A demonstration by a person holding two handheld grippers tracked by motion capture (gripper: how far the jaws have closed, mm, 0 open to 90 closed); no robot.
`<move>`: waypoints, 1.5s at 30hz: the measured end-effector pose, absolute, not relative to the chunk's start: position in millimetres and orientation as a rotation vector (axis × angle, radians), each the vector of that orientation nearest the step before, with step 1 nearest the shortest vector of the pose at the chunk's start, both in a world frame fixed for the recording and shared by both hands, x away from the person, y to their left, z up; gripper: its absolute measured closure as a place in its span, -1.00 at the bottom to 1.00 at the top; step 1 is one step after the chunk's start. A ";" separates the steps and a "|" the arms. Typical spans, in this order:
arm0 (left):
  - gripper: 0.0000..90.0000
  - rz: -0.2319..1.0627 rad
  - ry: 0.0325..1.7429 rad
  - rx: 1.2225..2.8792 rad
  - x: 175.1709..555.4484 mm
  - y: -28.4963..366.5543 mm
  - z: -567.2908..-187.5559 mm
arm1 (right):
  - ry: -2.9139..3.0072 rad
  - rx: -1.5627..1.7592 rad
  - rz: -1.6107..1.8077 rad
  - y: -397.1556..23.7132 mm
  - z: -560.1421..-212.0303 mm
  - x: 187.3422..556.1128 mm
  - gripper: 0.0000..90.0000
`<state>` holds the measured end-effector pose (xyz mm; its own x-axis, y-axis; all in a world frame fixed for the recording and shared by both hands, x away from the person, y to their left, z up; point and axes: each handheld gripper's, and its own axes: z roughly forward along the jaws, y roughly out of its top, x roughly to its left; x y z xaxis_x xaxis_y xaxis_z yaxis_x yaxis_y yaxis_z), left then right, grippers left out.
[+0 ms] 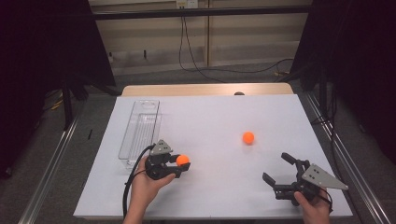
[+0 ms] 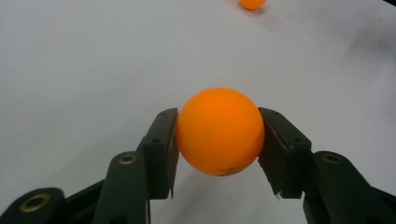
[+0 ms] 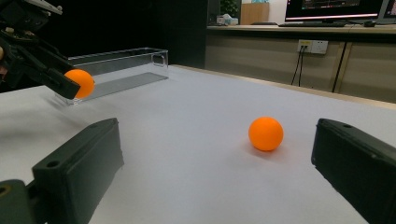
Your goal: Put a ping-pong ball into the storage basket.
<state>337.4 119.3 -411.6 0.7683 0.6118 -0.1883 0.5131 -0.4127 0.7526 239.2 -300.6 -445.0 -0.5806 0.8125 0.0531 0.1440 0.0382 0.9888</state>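
Orange ball (image 2: pixel 219 130) clamped in left hand-held gripper (image 1: pixel 180 164)

orange balls: 2 — held ball (image 1: pixel 182 160) lower left of centre, loose ball (image 1: pixel 248 137) right of centre | clear plastic bins: 1 — clear bin (image 1: pixel 139 131) left | grippers: 2 — left gripper (image 1: pixel 180 165) lower left, right gripper (image 1: pixel 276 168) lower right

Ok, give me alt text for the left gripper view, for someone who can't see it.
An orange ball is clamped between the two black jaws of the left tongs, held over a white table. A second orange ball sits on the table at the top edge, partly cut off.
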 end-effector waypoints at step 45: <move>0.13 0.130 0.925 2.081 353.0 125.4 -394.2 | 1.766 0.972 1.590 -301.5 -445.0 239.3 -0.97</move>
<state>353.0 125.4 -394.2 0.7230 0.6544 -0.2214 0.5678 -0.3803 0.7301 239.3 -301.5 -445.0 -0.5761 0.8154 0.0578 0.1429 0.0308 0.9893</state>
